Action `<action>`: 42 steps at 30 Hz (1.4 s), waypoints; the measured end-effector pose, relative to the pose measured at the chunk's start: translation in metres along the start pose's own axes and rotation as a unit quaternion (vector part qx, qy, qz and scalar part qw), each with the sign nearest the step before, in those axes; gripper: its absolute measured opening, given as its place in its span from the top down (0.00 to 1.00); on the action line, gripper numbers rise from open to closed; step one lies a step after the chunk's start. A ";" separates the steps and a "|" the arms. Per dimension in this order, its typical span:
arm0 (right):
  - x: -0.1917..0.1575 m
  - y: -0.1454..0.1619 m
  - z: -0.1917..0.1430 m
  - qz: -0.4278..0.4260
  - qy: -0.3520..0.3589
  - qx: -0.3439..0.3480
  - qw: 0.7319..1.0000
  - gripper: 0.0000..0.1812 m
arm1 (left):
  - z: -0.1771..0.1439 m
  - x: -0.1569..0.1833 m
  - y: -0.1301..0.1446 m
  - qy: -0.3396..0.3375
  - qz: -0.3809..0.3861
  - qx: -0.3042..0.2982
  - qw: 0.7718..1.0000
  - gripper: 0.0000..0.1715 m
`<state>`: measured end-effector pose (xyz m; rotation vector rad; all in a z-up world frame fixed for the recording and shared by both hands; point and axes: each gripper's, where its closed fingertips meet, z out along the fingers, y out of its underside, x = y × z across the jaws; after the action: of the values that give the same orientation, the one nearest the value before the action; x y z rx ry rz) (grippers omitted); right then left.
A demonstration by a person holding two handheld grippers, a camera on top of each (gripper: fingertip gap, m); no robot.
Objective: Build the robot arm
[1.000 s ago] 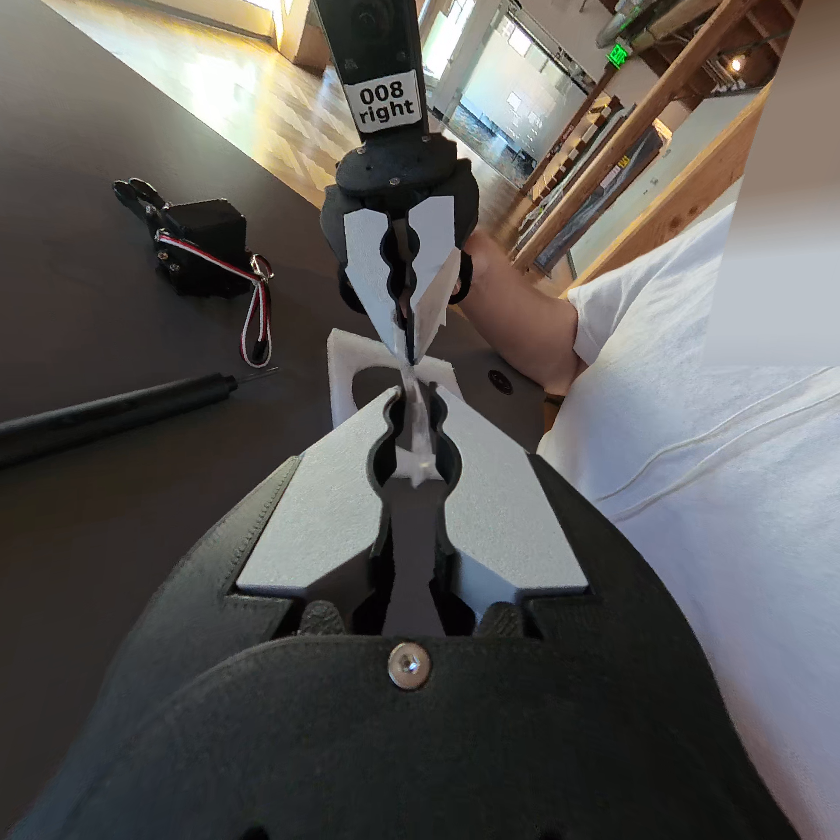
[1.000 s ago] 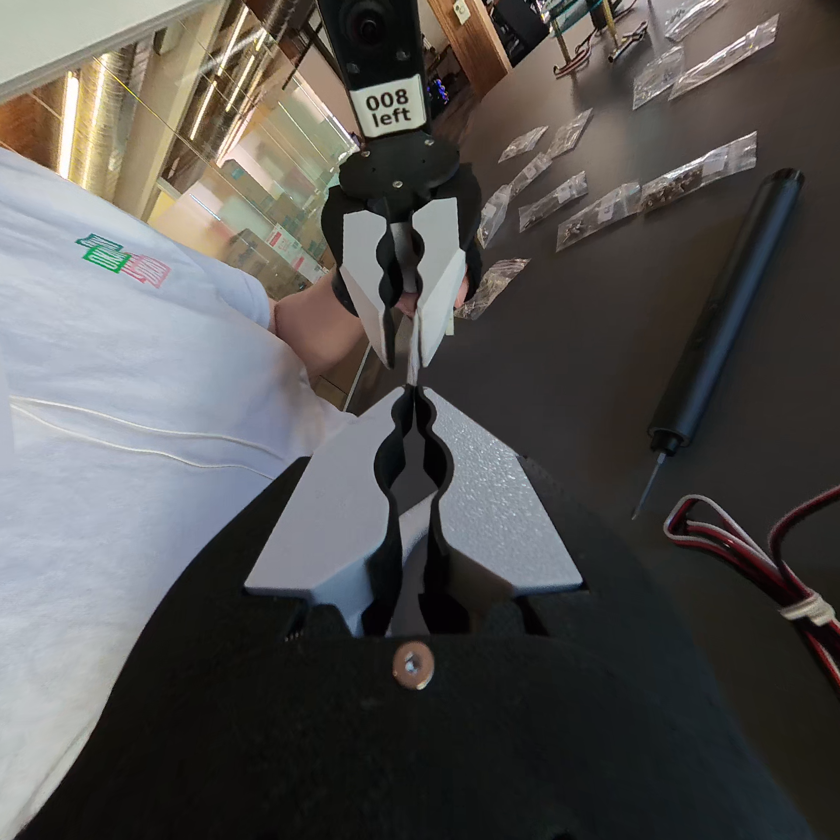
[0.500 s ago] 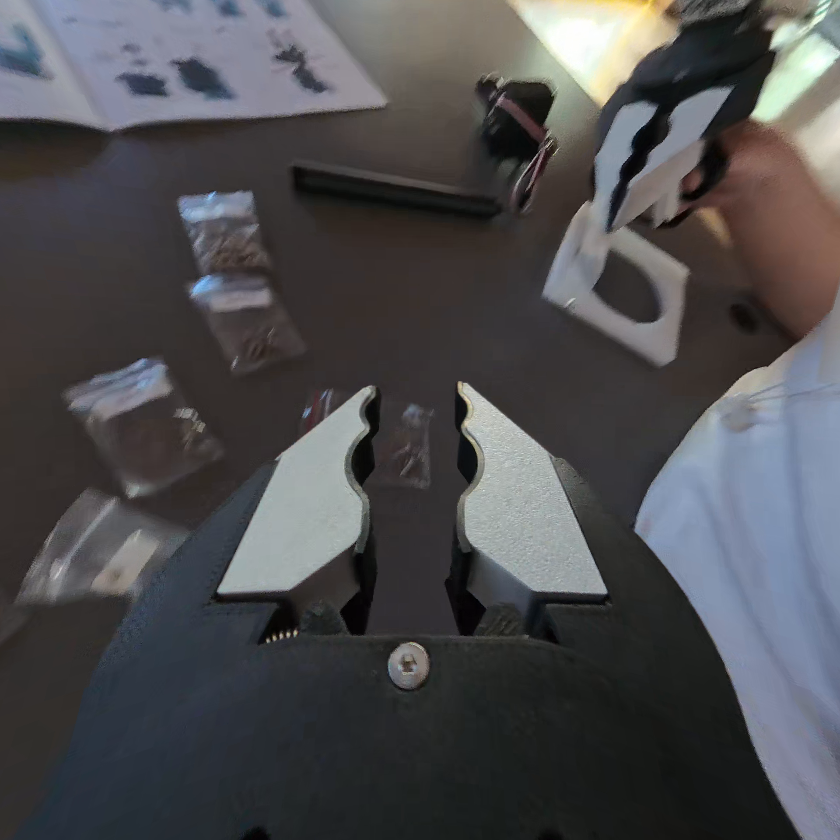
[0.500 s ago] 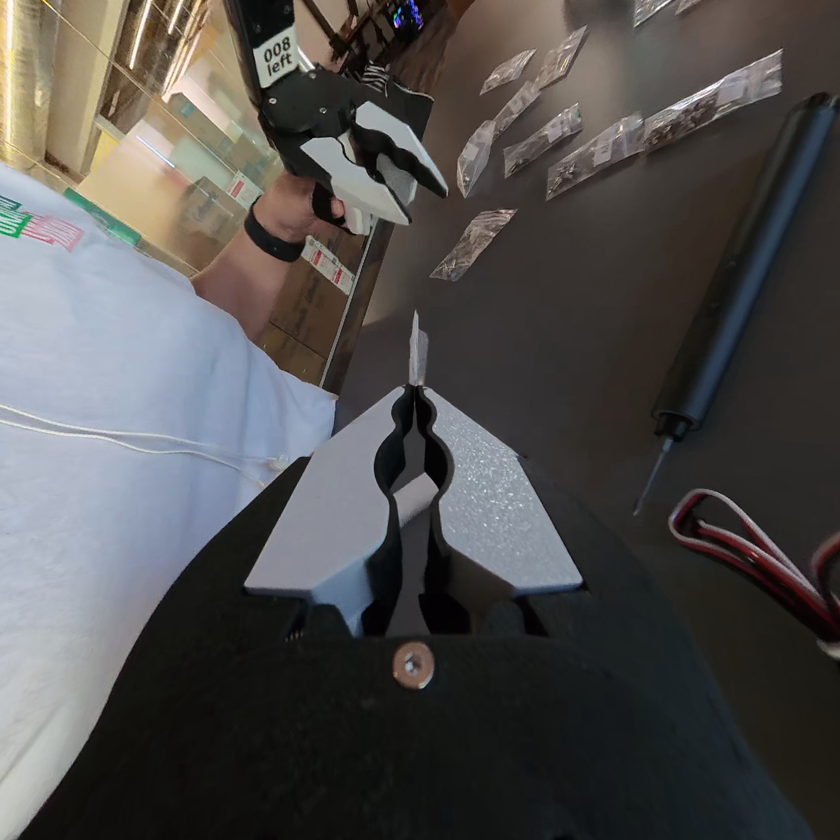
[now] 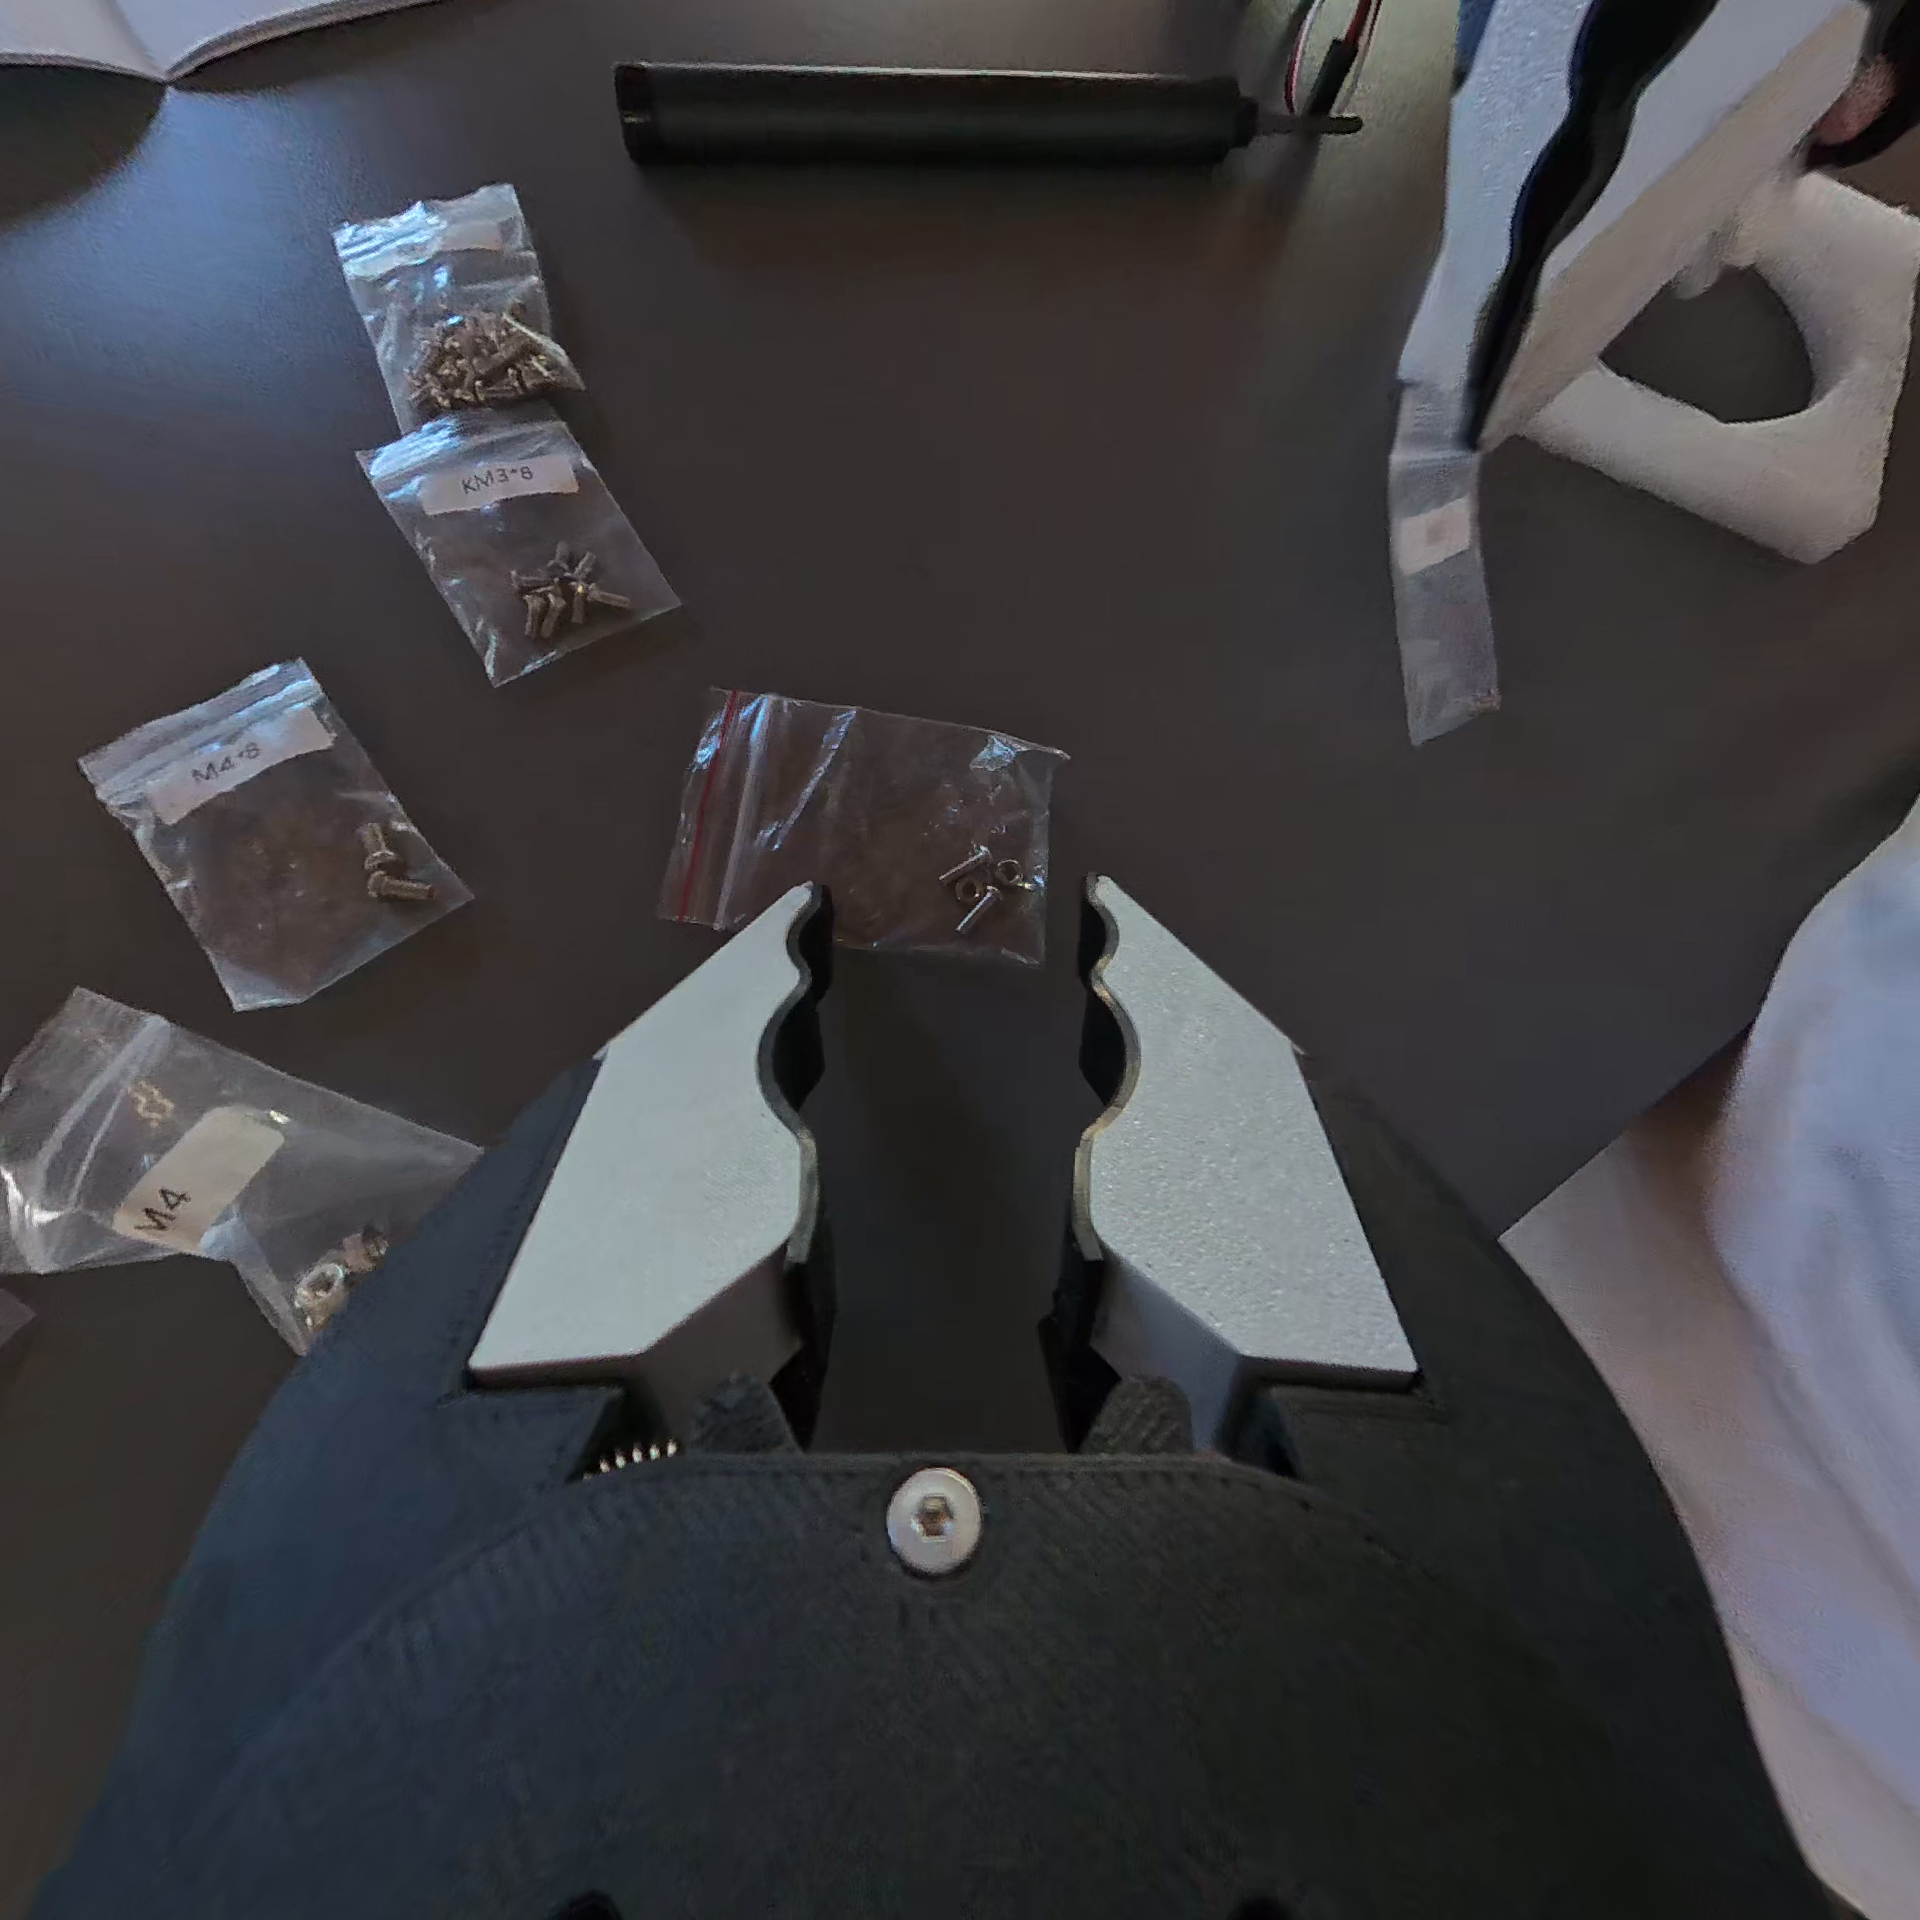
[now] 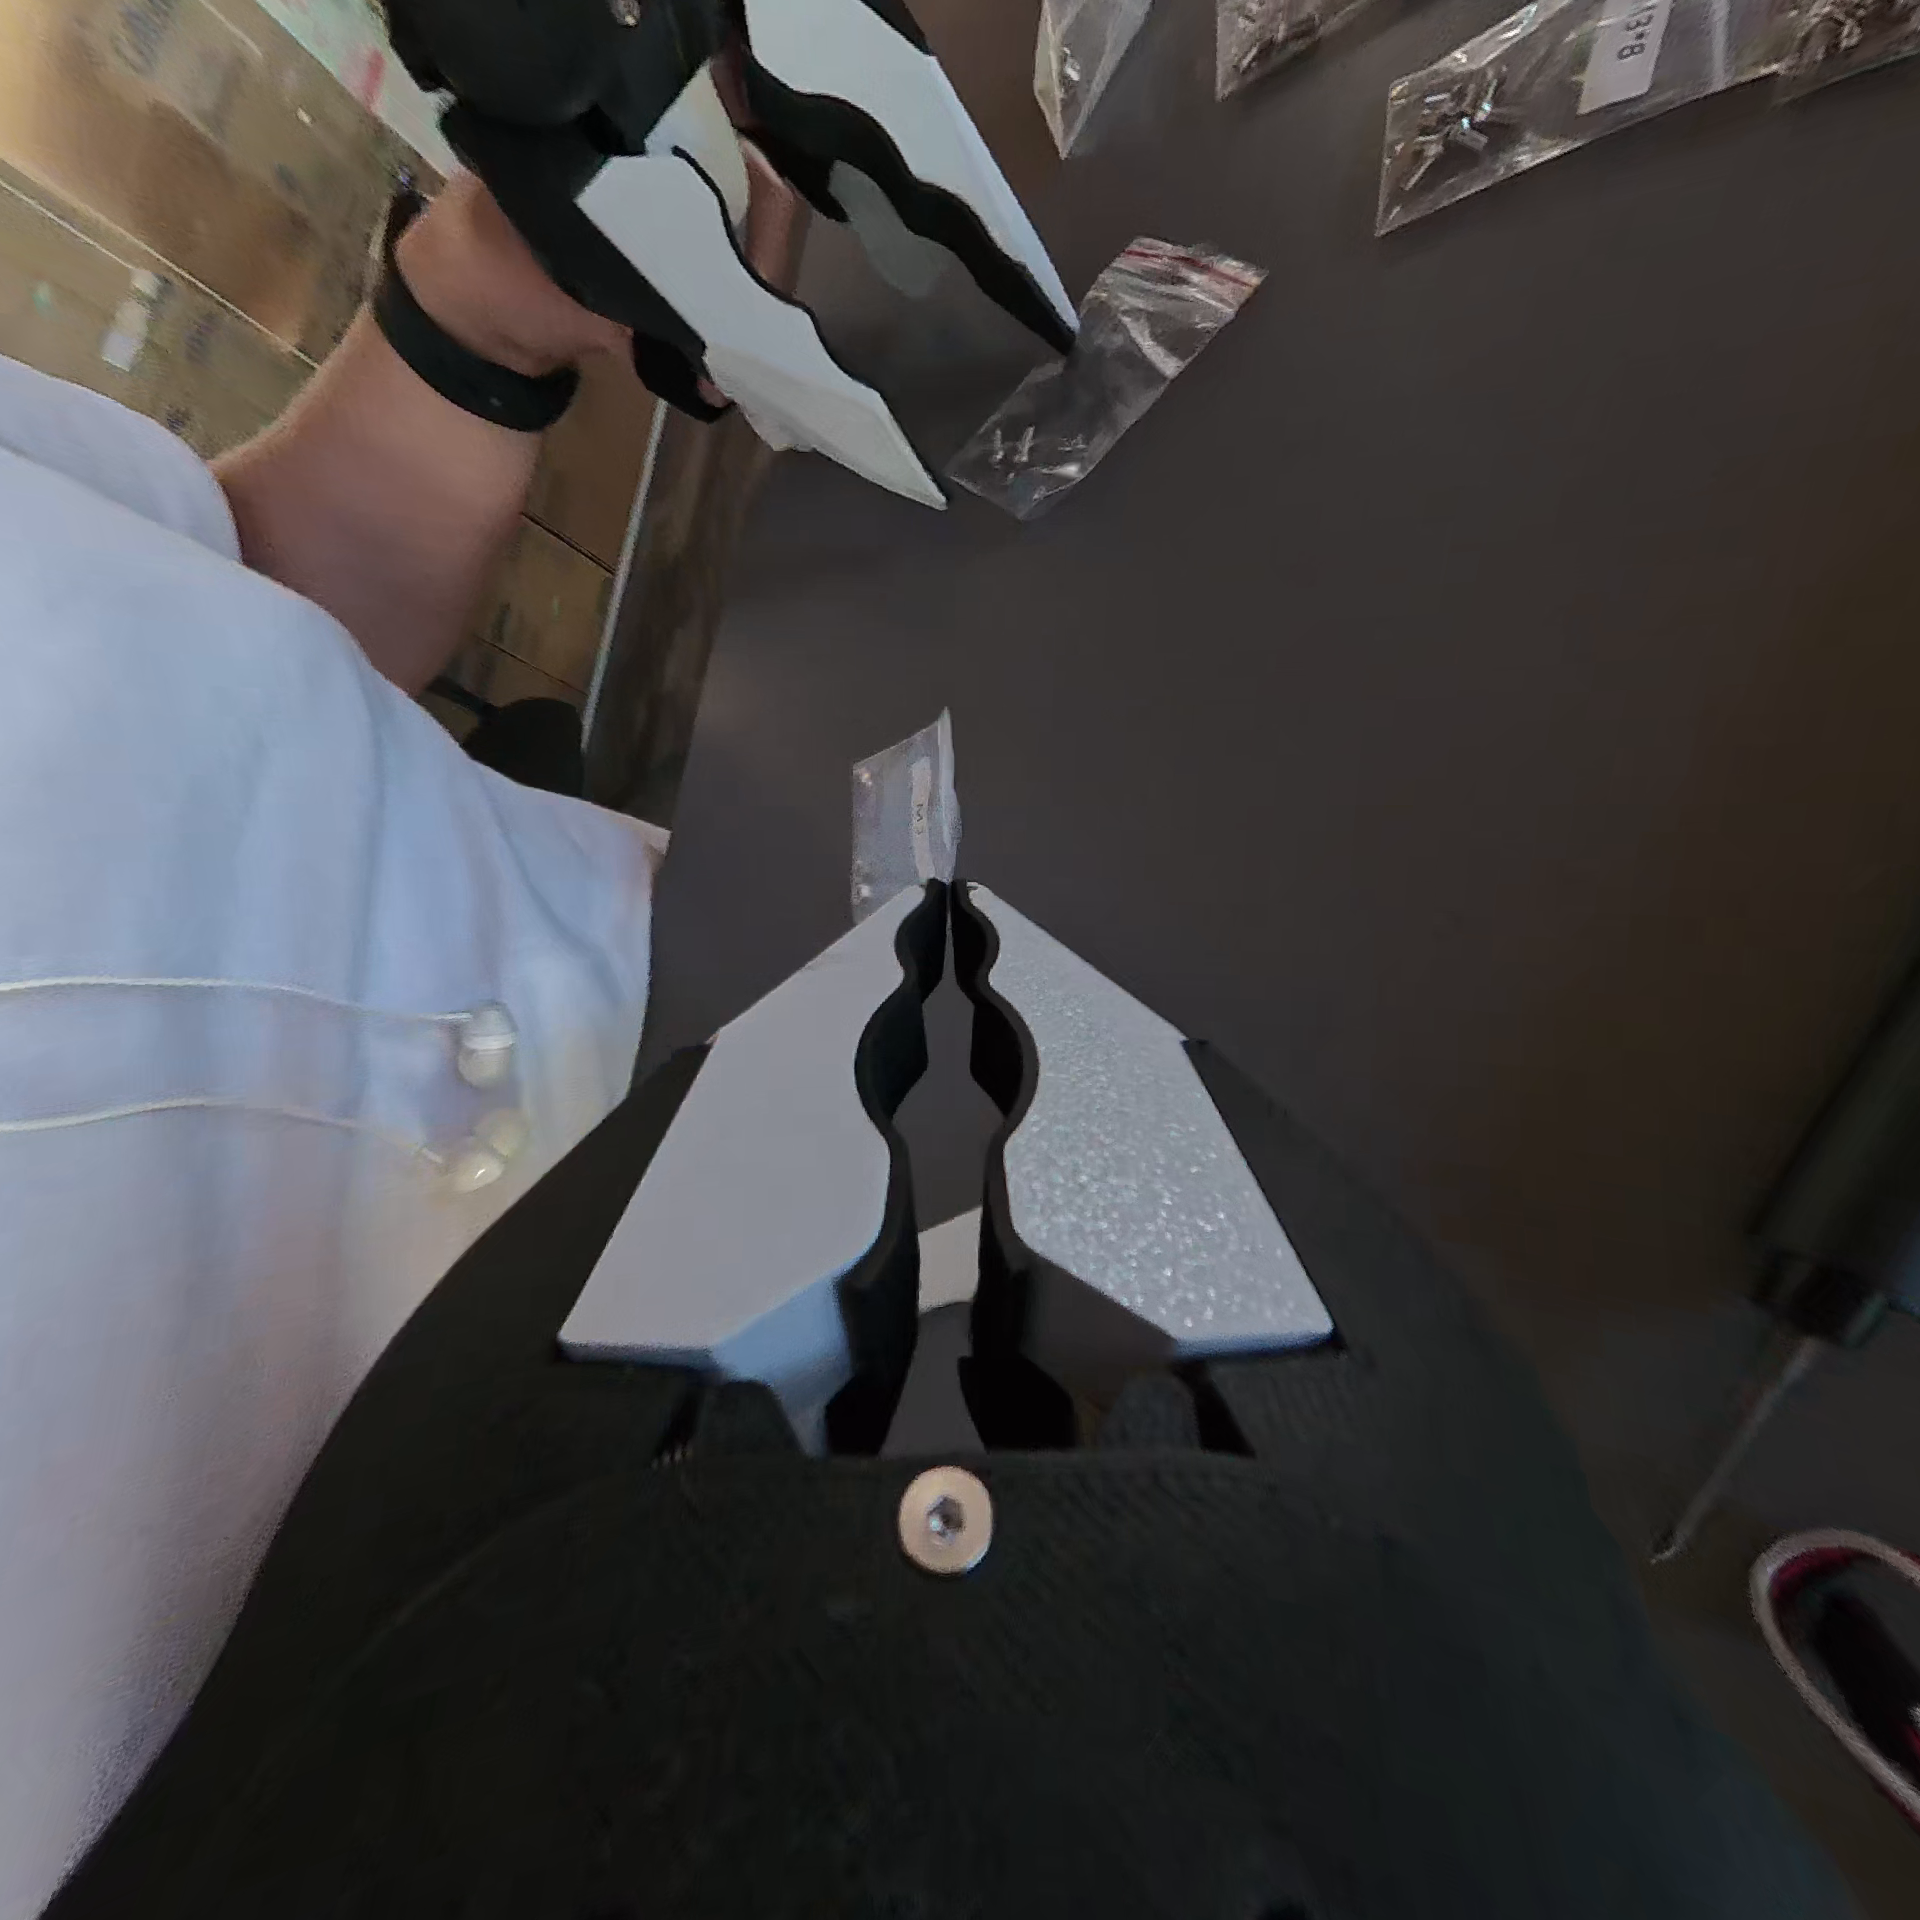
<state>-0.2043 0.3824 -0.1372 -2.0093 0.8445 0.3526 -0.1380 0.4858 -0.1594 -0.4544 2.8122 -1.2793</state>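
**Screw bags under two hand-held grippers**

The left hand-held gripper (image 5: pixel 951 904) hovers released just above a red-striped screw bag (image 5: pixel 862 821) on the dark table (image 5: pixel 1039 468). The right hand-held gripper (image 6: pixel 951 885) pinches a small clear bag (image 6: pixel 904 805), held above the table.

A dark matte tabletop (image 5: pixel 1039 436) fills most of both views, lit softly from one side — faint sheen, soft shadows. Past the table edge (image 6: pixel 634 582), in the right wrist view, blurred tan cardboard boxes (image 6: pixel 135 197) stand stacked in bright daylight — detail there is too smeared to tell more.
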 end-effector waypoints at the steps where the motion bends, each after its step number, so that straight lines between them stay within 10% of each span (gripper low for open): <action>1: 0.002 -0.001 0.002 -0.003 0.008 -0.005 1.000 1.00 | 0.001 0.001 0.000 0.004 0.006 -0.001 1.000 0.73; 15: 0.024 -0.007 0.014 -0.055 0.073 -0.046 0.995 0.99 | 0.019 0.052 -0.009 0.123 0.125 -0.008 0.984 0.76; 24: 0.030 -0.026 -0.003 -0.089 0.119 0.001 0.989 0.87 | -0.018 0.046 -0.034 0.113 0.047 0.094 0.988 0.75; 34: 0.030 -0.090 -0.064 -0.144 0.226 0.200 0.942 0.86 | -0.146 -0.038 -0.053 -0.010 -0.117 0.312 0.943 0.75; 42: 0.037 -0.135 -0.082 -0.137 0.374 0.283 0.872 0.80 | -0.237 -0.149 -0.014 -0.186 -0.077 0.303 0.932 0.68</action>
<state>-0.0913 0.3476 -0.0261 -1.6383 0.9500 -0.8123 -0.0236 0.6915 -0.0071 -0.7821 1.9740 -1.7657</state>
